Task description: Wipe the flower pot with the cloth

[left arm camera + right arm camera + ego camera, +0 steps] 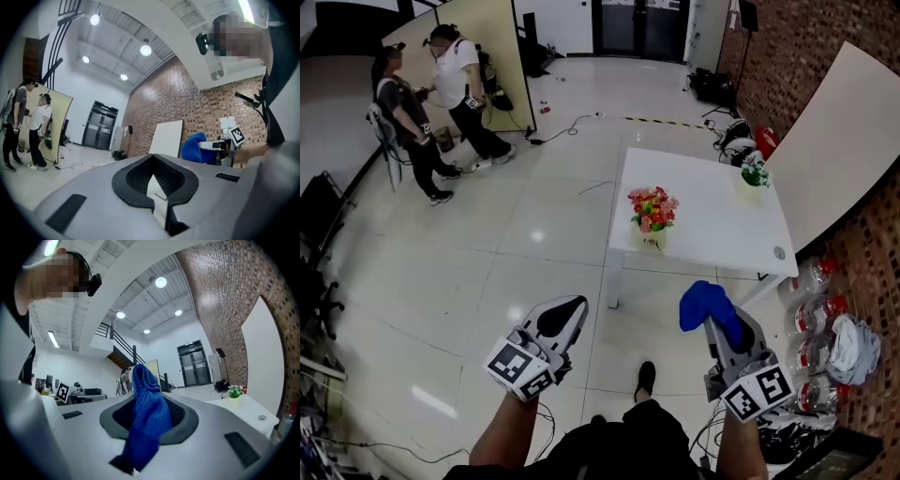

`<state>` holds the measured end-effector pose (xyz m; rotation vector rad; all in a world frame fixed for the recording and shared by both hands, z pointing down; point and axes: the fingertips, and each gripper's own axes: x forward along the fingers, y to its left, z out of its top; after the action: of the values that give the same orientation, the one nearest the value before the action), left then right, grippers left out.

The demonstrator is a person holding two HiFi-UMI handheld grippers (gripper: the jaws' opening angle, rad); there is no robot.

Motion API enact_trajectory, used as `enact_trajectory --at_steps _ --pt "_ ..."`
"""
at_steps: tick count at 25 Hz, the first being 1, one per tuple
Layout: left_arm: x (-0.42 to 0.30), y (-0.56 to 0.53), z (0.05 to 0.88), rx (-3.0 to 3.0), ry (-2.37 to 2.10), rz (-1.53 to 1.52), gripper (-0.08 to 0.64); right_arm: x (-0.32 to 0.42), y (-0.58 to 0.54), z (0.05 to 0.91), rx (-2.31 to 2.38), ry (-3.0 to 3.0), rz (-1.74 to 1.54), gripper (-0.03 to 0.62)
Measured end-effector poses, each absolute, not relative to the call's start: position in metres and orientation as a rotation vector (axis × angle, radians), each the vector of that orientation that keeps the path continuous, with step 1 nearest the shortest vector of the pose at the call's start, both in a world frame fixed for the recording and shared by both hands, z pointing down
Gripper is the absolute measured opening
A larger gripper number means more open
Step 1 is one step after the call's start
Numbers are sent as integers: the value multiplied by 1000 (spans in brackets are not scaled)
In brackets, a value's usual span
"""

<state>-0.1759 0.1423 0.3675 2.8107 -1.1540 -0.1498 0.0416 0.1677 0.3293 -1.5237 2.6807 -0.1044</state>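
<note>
A pale pot of red, orange and pink flowers (652, 217) stands near the front left edge of a white table (712, 225). A second small pot with a green plant (755, 172) sits at the table's far right; the right gripper view shows that plant (234, 392) too. My right gripper (719, 317) is short of the table, shut on a blue knitted cloth (705, 305) that bunches up out of the jaws (146, 413). My left gripper (565, 312) is to its left over the floor, shut with nothing held (157, 180). The left gripper view catches the blue cloth (193, 147) at the right.
Two people (441, 89) stand at the back left by a beige panel. Water bottles (818, 314) and bags lie along the brick wall at the right. A white board (844, 131) leans behind the table. Cables run over the tiled floor. A small round thing (779, 252) lies on the table's near right corner.
</note>
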Motion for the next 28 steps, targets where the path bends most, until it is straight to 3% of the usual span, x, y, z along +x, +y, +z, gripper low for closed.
enact_trajectory --at_steps 16,28 --pt "-89 -60 376 2782 -1214 -25 11 115 -43 321 -1345 2727 -143 80" --pt "-110 -146 404 2900 -902 59 58 91 -131 326 -1530 2649 -155 80"
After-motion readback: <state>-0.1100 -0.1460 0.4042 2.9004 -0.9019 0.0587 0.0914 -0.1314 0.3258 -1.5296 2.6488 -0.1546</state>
